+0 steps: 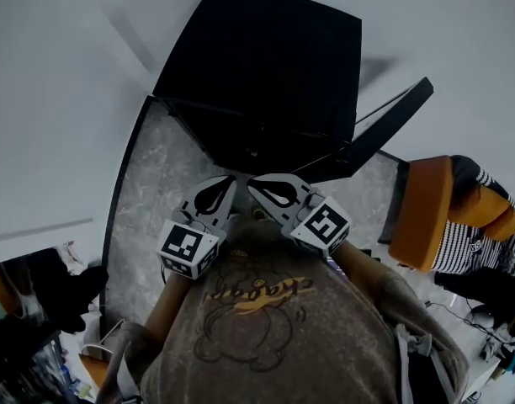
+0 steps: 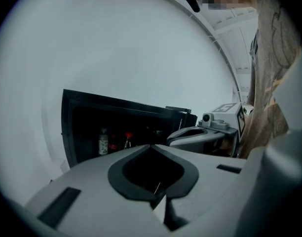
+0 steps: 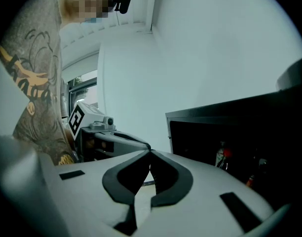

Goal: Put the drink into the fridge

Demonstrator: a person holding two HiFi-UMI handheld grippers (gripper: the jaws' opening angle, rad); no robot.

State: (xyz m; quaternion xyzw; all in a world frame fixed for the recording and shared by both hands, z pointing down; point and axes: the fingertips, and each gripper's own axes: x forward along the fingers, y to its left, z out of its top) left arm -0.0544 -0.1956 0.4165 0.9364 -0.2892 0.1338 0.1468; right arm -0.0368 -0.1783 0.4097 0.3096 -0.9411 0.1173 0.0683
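my right gripper (image 3: 150,152) is clenched shut on nothing, and my left gripper (image 2: 151,146) the same, tips side by side. ahead on the marble counter (image 1: 152,183) the black fridge (image 1: 266,66) stands open, with drink bottles (image 2: 103,143) inside.

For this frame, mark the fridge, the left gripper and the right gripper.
fridge (image 1: 257,66): head view, on its black casing.
left gripper (image 2: 151,146): left gripper view, where its shut tips meet, nothing between them.
right gripper (image 3: 150,152): right gripper view, where its shut tips meet, nothing between them.
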